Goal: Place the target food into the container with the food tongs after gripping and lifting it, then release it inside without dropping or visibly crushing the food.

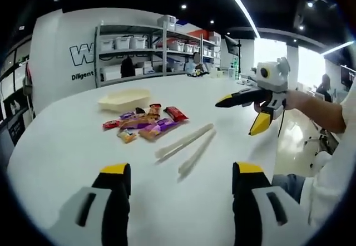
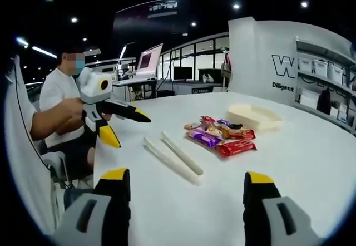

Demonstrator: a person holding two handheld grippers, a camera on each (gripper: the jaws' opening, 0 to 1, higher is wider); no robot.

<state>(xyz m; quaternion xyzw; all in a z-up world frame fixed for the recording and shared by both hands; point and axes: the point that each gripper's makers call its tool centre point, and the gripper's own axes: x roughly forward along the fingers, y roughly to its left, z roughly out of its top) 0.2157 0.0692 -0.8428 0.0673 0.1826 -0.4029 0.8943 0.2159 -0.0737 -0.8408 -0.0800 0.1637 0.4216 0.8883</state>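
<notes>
Found left tongs (image 1: 181,171) and right tongs (image 2: 186,176) both gaping wide and empty. Spotted the white food tongs (image 1: 186,143) flat on the bench (image 1: 67,157) just ahead of both, long axis slanting near-left to far-right in the left gripper view, with snack packets (image 1: 146,122) beyond and the cream container (image 1: 125,98) farthest. Judged neither side clearly nearer; caught in each view the opposite tongs from the side, raised off the bench.

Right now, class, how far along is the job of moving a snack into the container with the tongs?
Nothing looks done: the container holds no snack that can be seen, and the wrapped snacks lie piled beside it. The tongs lie untouched on the table. Nothing is in hand; the left tool and right tool are open, above the table. Left: pick up the tongs, grip a snack, lift it, release it inside.
</notes>
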